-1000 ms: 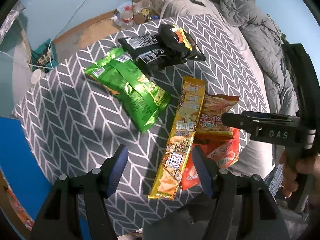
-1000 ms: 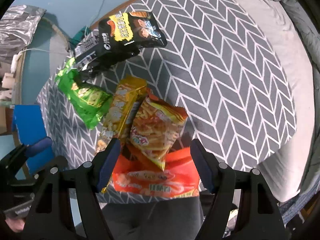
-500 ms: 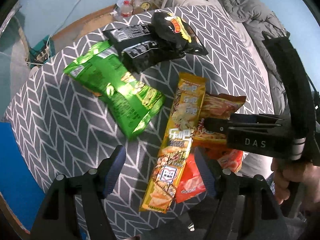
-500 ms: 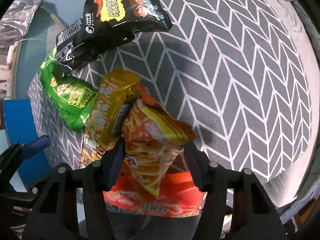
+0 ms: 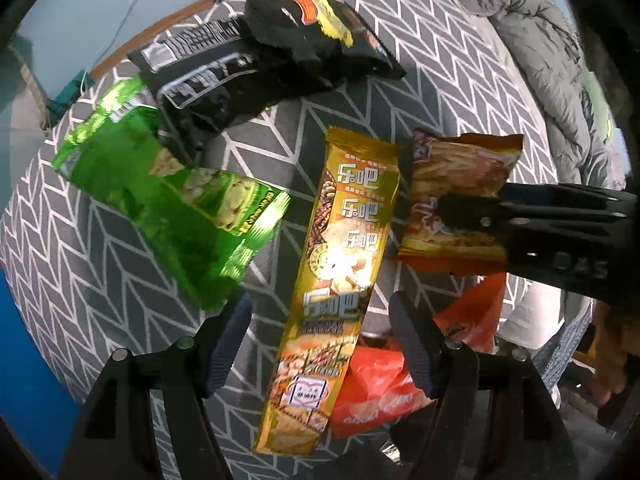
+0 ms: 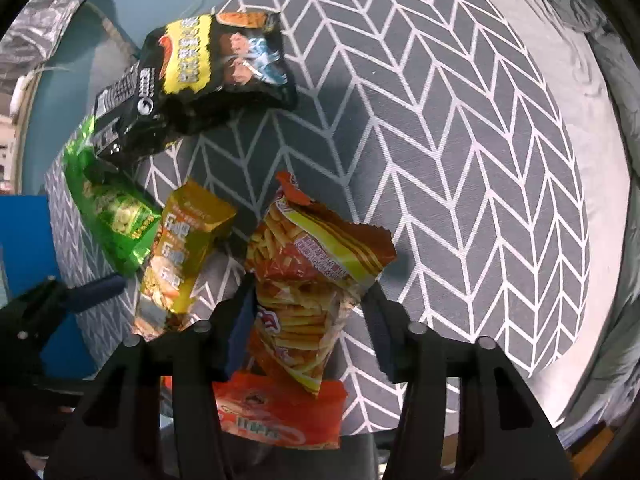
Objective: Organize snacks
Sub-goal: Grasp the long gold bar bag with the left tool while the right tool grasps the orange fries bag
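My left gripper [image 5: 320,316] points down, open, its blue pads either side of a long yellow snack pack [image 5: 352,220] without touching it. Right of that pack, my right gripper [image 6: 308,312] is shut on an orange fries bag [image 6: 320,248], squeezing its lower half so the bag stands tilted off the cloth. From the left wrist view the right gripper's fingers [image 5: 472,216] cross the same fries bag [image 5: 452,168]. A red bag [image 6: 280,412] lies under both at the near edge. A green bag [image 5: 172,200] lies left of the yellow pack.
Two black bags [image 5: 304,36] [image 5: 200,80] overlap at the far side, one resting on the green bag. The grey chevron cloth [image 6: 460,160] is bare to the right. A grey duvet [image 5: 540,60] is bunched beyond it. A blue surface [image 5: 24,340] sits at the left.
The right gripper dropped onto the fries bag and closed on it, crumpling and tilting it. The left gripper sank toward the yellow pack and opened slightly wider.
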The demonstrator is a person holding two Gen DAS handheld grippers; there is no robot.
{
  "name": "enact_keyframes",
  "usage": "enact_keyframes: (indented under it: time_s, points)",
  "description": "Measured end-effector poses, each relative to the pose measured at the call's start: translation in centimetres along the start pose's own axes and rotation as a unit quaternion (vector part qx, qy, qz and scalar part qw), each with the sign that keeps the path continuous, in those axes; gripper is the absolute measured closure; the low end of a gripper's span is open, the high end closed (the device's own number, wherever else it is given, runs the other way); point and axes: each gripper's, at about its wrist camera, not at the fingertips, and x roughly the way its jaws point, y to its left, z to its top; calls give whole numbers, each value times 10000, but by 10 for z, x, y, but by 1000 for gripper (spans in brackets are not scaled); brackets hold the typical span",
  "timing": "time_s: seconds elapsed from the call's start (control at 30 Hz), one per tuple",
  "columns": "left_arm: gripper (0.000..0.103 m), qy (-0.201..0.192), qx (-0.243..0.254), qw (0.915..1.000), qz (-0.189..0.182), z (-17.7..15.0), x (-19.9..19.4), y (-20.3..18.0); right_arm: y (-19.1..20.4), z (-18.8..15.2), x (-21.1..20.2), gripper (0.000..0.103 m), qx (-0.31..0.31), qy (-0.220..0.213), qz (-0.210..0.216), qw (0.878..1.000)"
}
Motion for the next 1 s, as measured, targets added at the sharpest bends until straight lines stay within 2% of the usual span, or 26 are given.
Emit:
enact_keyframes:
  time_s: [0.07, 0.17, 0.23, 0.27, 0.3, 0.4, 0.53, 0.8, 0.93, 1.0]
  points:
    - [31, 64, -5, 10000, 27, 2, 7, -3, -5, 3, -3, 41, 48, -7, 39, 10000]
    - [31, 200, 102, 9996, 177, 5, 20, -8, -20, 6, -13, 38, 128, -4, 72, 9999]
    - [39, 310, 210, 9988, 315, 3, 26, -10, -27, 9, -14, 38, 201, 41, 126, 9997]
    - [44, 213, 269, 9987, 366, 2, 25, -13, -28, 9, -14, 36, 216, 50, 137, 9997]
    - [55, 148, 327, 9988, 336, 1, 25, -16, -30, 10, -14, 35, 241, 55, 163, 9996]
    - [67, 121, 358, 9988, 297, -2, 25, -19, -29, 15, -13, 32, 282, 47, 198, 9994]
    - [71, 62, 276, 9992, 276, -12, 20, -9, -27, 18, -9, 32, 347, 104, 181, 9992]
    - [71, -182, 86, 9996, 176, -37, -3, 6, -12, 16, 7, 32, 330, 124, -50, 9994]
    - [71, -329, 2, 9993, 174, -53, -19, 21, 3, 15, 16, 32, 224, 75, -283, 9993]
    - [71, -400, -72, 9990, 163, -60, -25, 27, 14, 13, 20, 36, 124, -9, -403, 9991]
